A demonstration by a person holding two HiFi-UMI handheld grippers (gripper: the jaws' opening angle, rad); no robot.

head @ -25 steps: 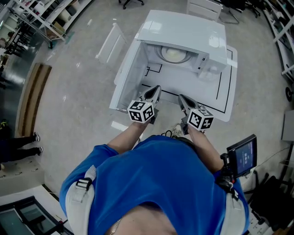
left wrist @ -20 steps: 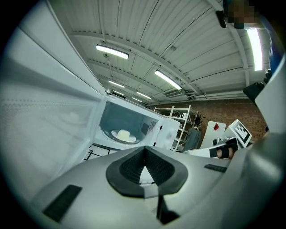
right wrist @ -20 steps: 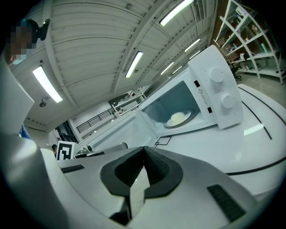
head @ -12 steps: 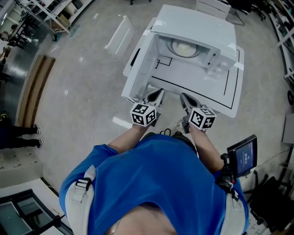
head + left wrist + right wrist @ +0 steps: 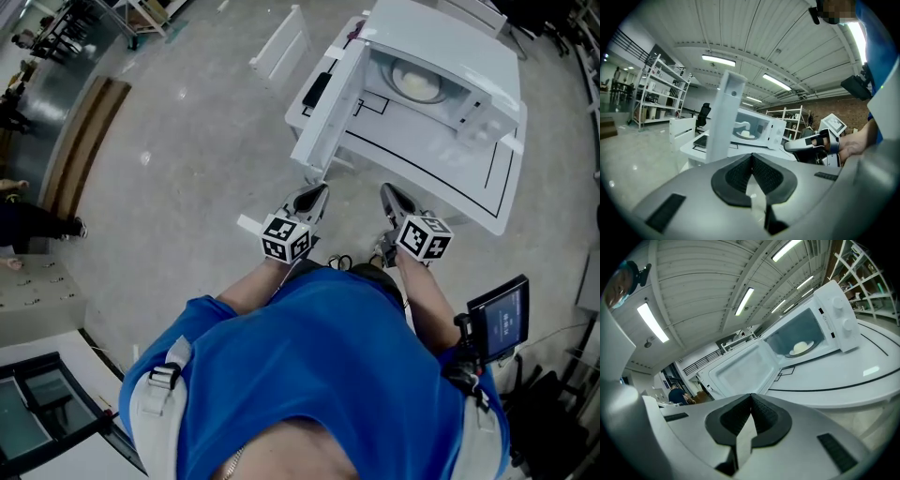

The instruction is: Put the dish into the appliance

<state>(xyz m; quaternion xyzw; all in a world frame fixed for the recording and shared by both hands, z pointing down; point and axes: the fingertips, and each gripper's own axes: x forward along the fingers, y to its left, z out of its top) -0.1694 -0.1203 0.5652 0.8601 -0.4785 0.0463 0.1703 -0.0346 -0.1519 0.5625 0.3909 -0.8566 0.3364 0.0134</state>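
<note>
The left gripper [image 5: 751, 157] is clenched, its dark pads pressed together with nothing between them. The right gripper [image 5: 751, 397] is clenched the same way and is also empty.

In the head view the two grippers are side by side but apart, both pointing away from the person [image 5: 319, 375] in the blue top. The left one is over the floor [image 5: 169, 187], just near of the door's [image 5: 328, 103] lower corner. The right one is close to the near edge of the table [image 5: 441, 173].

The table is white with black lines marked on its top. The microwave [image 5: 450, 56] stands on its far part, well apart from both grippers. Its door is swung open to the left.

The dish [image 5: 417, 82] is pale and round and lies inside the microwave's cavity. It shows through the opening in both gripper views.

A small screen [image 5: 499, 319] sits at the person's right side.
</note>
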